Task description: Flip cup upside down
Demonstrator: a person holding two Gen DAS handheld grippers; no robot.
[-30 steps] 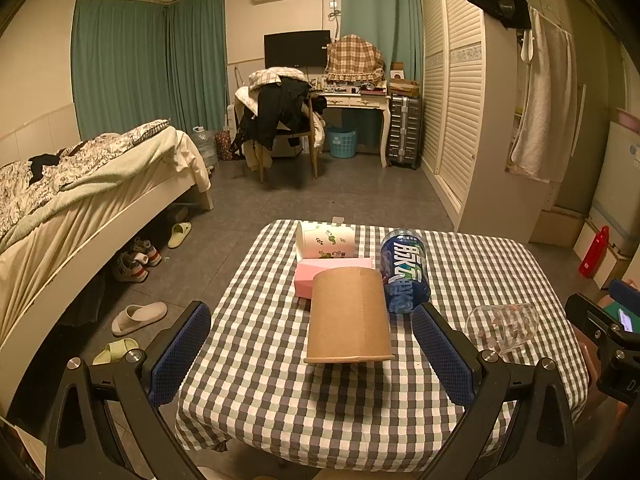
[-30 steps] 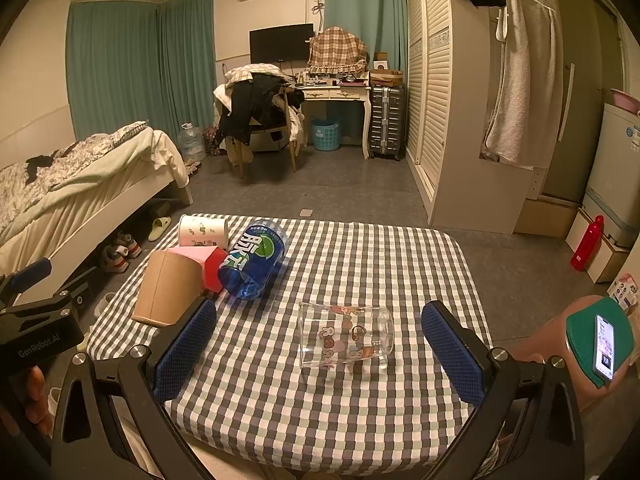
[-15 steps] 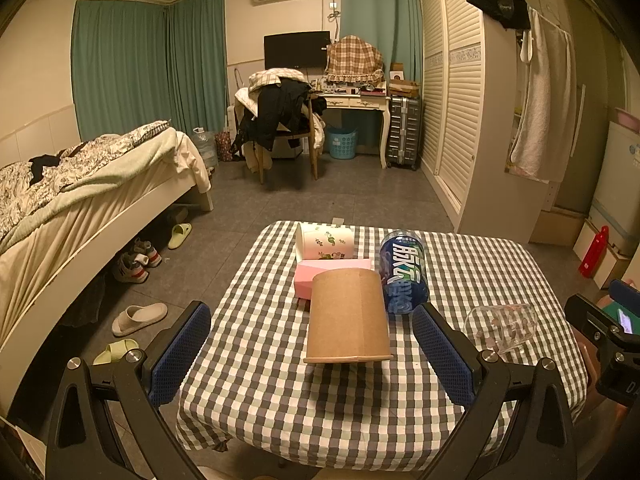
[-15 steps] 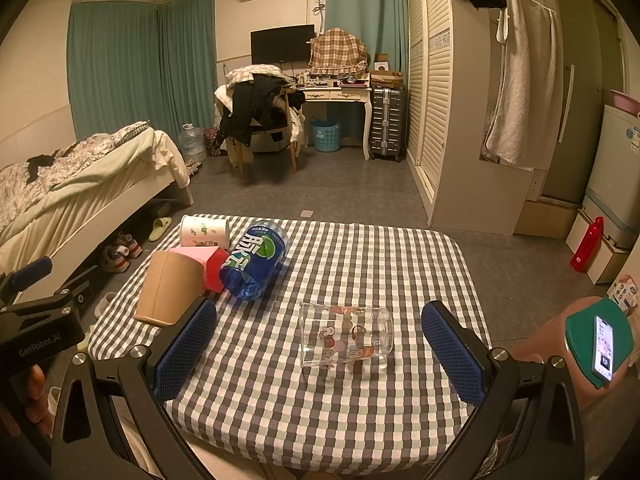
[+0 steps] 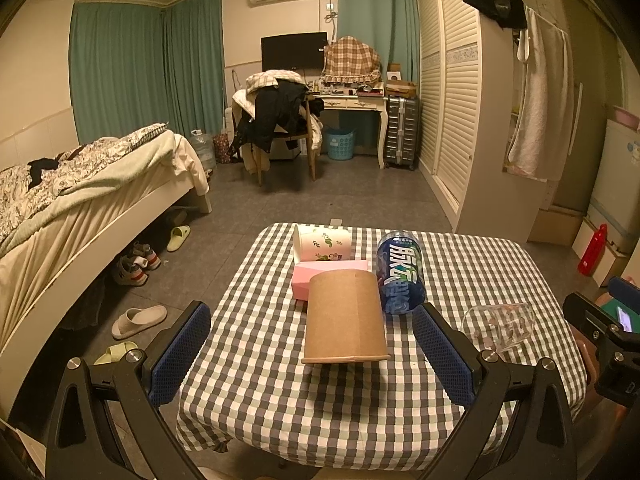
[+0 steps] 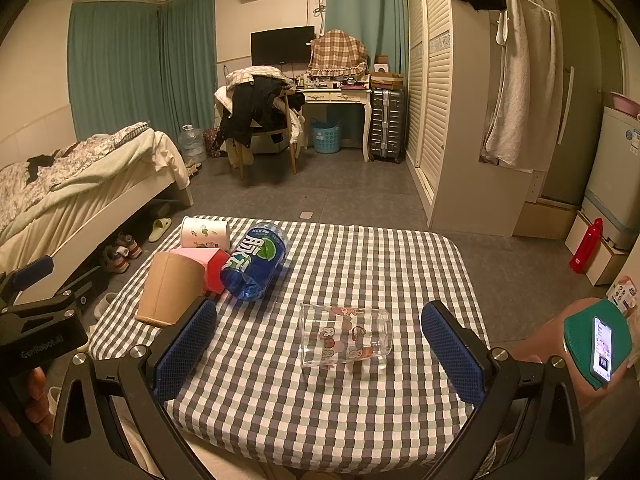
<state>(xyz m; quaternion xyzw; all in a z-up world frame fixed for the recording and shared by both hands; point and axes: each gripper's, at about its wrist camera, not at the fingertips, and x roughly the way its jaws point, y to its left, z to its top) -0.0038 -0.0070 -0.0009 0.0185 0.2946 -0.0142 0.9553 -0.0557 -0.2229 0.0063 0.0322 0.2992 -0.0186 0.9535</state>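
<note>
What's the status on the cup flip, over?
Left tool and right tool open, empty. Brown paper cup and clear printed glass cup lie sideways. Blue bottle beside brown cup.

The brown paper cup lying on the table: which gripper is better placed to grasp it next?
Left. The brown paper cup lies on its side directly ahead between the open left gripper fingers. The open right gripper faces the clear glass cup instead.

checkered table point(image 6: 360, 264) with glass cup point(image 6: 346, 338), paper cups, bottle point(image 6: 256, 264), pink box point(image 5: 320, 276)
</note>
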